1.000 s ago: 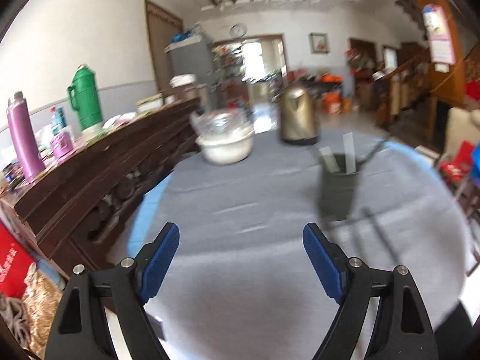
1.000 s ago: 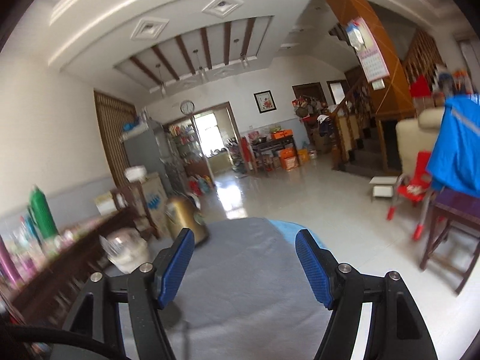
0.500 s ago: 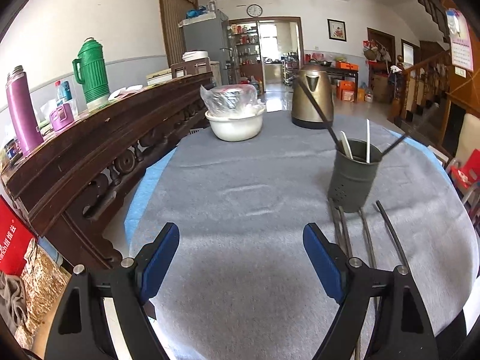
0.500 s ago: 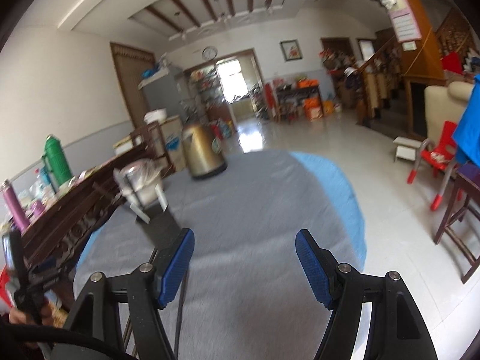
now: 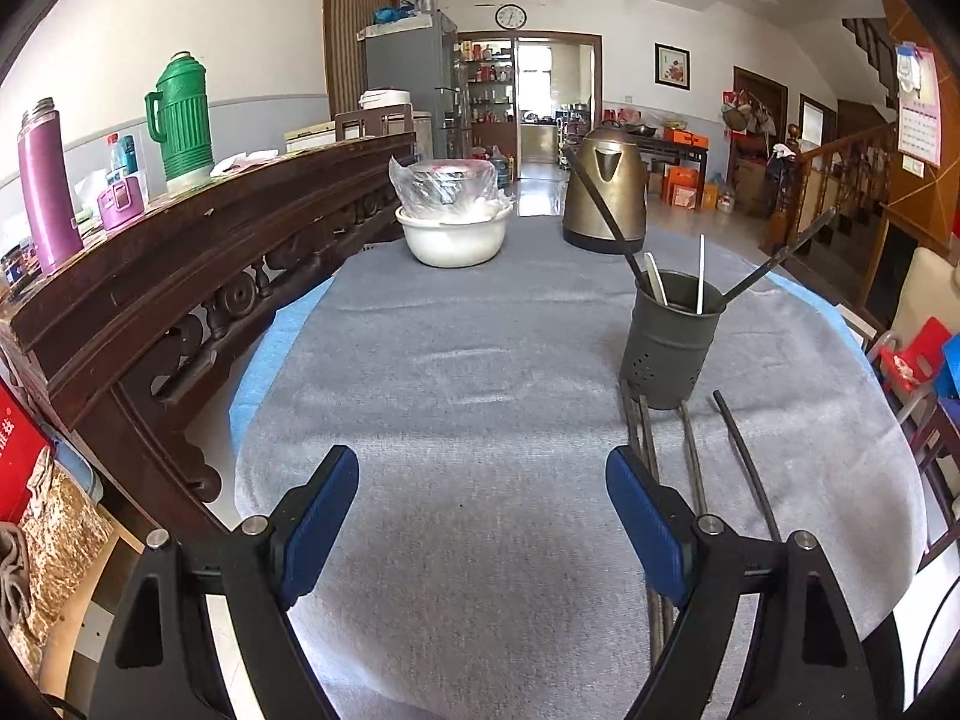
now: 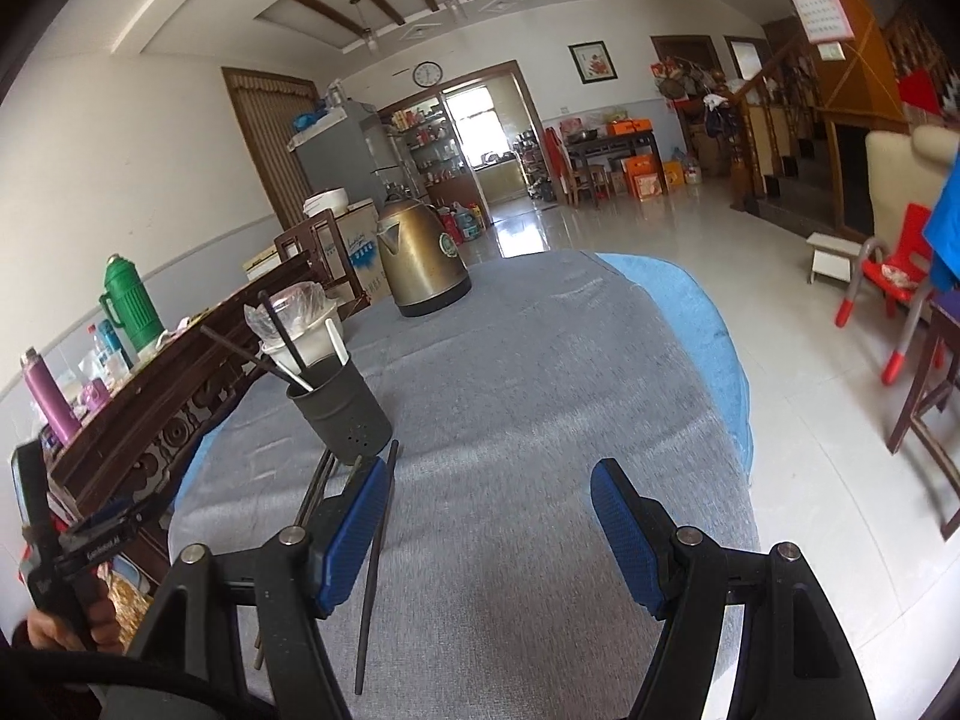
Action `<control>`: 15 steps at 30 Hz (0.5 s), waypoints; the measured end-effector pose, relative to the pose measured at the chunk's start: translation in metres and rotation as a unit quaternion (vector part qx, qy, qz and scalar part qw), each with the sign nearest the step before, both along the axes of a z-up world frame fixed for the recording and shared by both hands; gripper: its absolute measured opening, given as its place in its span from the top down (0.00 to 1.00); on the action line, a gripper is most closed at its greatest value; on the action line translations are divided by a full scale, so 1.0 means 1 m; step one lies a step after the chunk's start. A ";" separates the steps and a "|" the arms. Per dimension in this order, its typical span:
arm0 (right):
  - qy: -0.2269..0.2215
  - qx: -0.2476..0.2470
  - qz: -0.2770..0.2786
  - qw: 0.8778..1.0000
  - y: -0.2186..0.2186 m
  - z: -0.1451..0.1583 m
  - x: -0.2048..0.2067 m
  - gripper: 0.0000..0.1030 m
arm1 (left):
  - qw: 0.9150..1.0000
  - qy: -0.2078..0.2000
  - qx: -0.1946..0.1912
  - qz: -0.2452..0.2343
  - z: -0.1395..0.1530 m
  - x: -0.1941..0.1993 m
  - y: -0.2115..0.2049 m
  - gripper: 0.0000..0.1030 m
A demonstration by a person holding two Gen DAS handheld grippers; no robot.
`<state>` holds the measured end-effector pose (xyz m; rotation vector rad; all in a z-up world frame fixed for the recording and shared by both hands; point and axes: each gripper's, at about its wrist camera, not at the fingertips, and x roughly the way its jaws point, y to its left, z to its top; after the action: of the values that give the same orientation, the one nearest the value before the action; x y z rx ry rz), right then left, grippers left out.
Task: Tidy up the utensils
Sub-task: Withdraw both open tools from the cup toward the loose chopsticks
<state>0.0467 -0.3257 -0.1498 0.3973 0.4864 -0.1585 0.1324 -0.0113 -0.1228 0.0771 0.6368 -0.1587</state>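
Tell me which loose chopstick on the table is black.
The black chopstick, lying alone farthest right of the holder; the other chopsticks are grey.

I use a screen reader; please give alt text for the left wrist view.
An open left gripper hovers over a grey cloth; ahead right, a dark holder contains utensils, with chopsticks lying before it. Behind stand a bowl and kettle.

Matt grey holder [image 5: 669, 345], fuzzy cloth [image 5: 480, 420]
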 end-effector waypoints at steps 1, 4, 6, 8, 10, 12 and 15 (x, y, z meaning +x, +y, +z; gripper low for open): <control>-0.001 0.003 0.000 1.000 -0.001 0.000 0.000 0.29 | 1.000 -0.001 -0.003 0.001 0.002 -0.002 0.000 0.18; 0.000 0.004 0.002 1.000 0.000 0.001 0.002 0.29 | 1.000 -0.015 -0.004 -0.002 0.009 -0.008 0.000 0.18; 0.000 0.005 0.009 1.000 0.003 0.001 0.004 0.29 | 1.000 -0.023 0.000 -0.006 0.011 -0.013 -0.001 0.18; 0.002 0.000 0.015 1.000 0.008 0.001 0.006 0.29 | 1.000 -0.029 0.001 -0.012 0.014 -0.017 -0.001 0.18; 0.004 -0.005 0.020 1.000 0.012 0.002 0.008 0.29 | 0.999 -0.028 -0.001 -0.016 0.014 -0.019 0.002 0.18; 0.006 -0.007 0.022 1.000 0.016 0.002 0.010 0.29 | 0.999 -0.026 -0.001 -0.017 0.012 -0.022 0.006 0.18; 0.010 -0.002 0.026 1.000 0.020 0.004 0.013 0.29 | 1.000 -0.026 0.004 -0.014 0.010 -0.025 0.014 0.18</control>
<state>0.0598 -0.3058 -0.1458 0.3791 0.5148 -0.1124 0.1078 0.0027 -0.1129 0.0982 0.5851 -0.1807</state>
